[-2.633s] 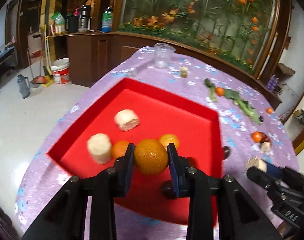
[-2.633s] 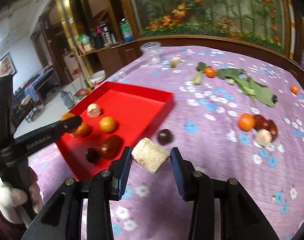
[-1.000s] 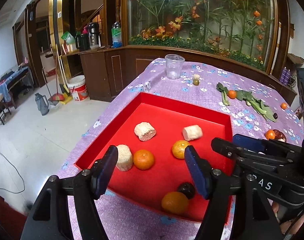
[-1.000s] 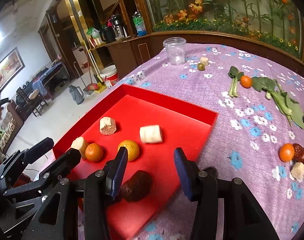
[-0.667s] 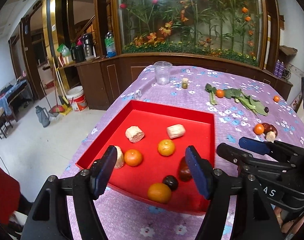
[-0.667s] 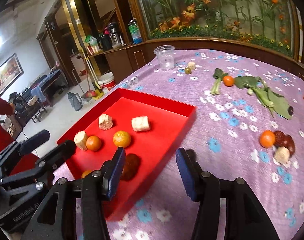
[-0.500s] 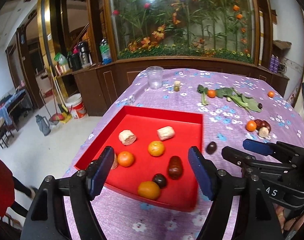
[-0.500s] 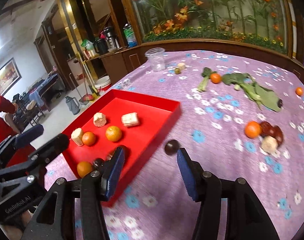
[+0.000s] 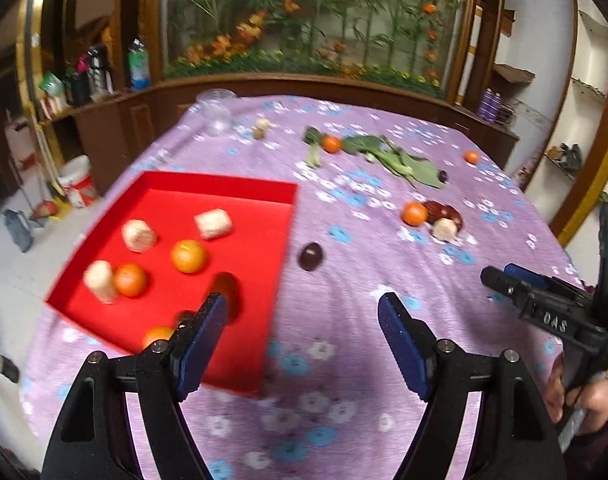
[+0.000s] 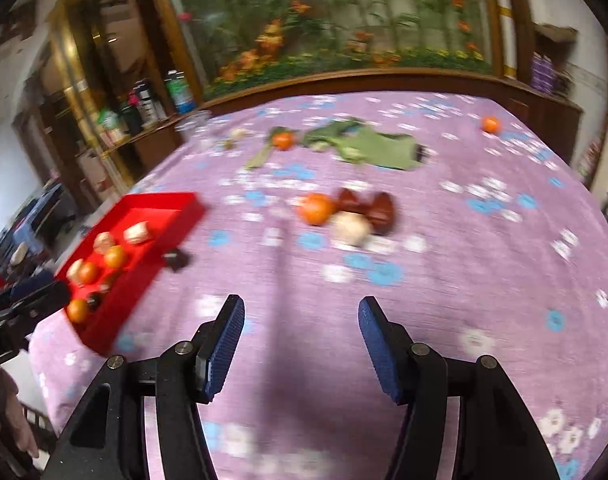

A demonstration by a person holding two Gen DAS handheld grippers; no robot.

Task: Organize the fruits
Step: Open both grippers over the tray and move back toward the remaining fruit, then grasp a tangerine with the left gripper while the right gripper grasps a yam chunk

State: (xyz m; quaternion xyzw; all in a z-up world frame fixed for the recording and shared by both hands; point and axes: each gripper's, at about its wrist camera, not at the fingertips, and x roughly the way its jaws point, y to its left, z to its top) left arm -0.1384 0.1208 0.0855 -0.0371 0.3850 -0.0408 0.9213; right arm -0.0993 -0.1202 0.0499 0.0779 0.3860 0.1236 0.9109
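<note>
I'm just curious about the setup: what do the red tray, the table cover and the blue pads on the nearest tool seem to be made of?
Red tray: probably plastic or coated card, with a flat matte red surface and thin straight walls.
Table cover: cloth, purple with printed flowers, soft and creased.
Blue pads on the left gripper: likely rubber, with a dull, finely textured face.

My matt black plastic fingers (image 9: 402, 336) carry ribbed blue pads over a bench (image 9: 384, 264) draped in soft purple flowered cloth, beside a smooth matt red tray (image 9: 259, 208) and dark polished wood cabinets (image 9: 115, 128).
</note>
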